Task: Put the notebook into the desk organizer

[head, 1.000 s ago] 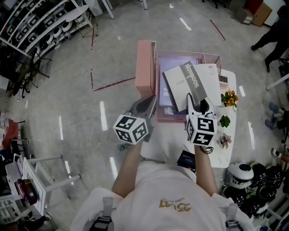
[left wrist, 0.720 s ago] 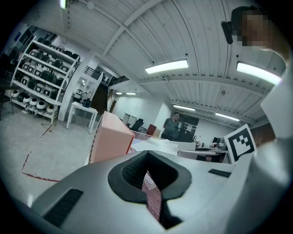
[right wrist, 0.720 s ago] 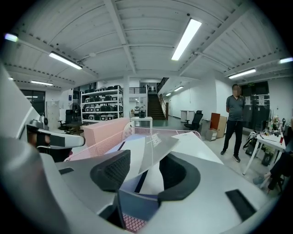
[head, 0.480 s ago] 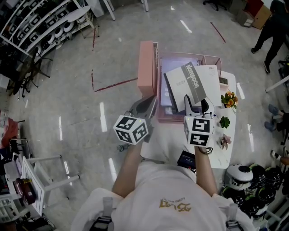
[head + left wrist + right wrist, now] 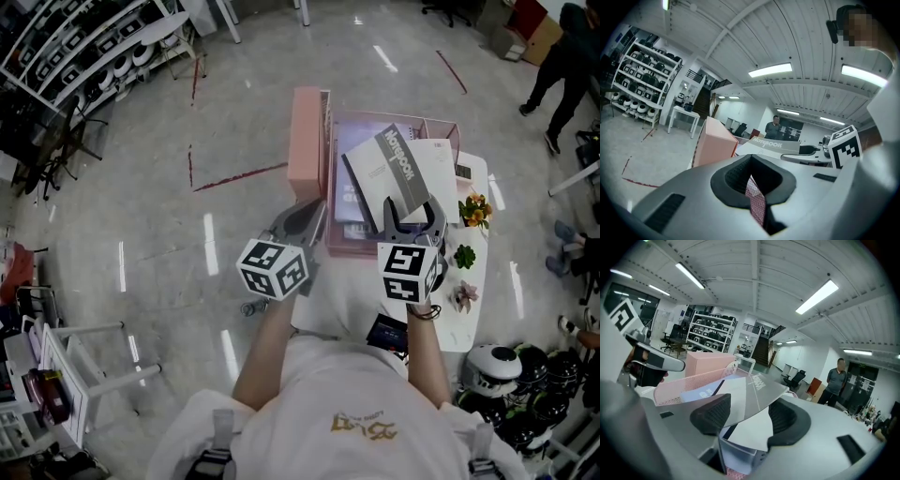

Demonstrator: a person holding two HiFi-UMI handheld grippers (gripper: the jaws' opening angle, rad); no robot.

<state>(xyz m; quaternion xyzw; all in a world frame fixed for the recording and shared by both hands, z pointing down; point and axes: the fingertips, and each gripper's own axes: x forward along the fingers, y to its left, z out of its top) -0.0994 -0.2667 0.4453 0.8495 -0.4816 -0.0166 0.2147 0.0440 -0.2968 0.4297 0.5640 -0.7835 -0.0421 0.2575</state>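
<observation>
Much of the pink desk organizer (image 5: 441, 122) was covered by the notebook (image 5: 398, 173), and its near wall was hidden behind the two grippers. The notebook lay tilted over the organizer, not fully inside. In the head view its long axis ran away from the person and slightly leftward, with the near end between the jaws of the right gripper (image 5: 412, 208). These jaws had just been opening and stood apart. The left gripper (image 5: 304, 214) was clamped on the organizer's mesh wall.

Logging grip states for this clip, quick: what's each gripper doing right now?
Left gripper: closed on the desk organizer's mesh wall.
Right gripper: open; jaws have just been opening, notebook between them.
</observation>
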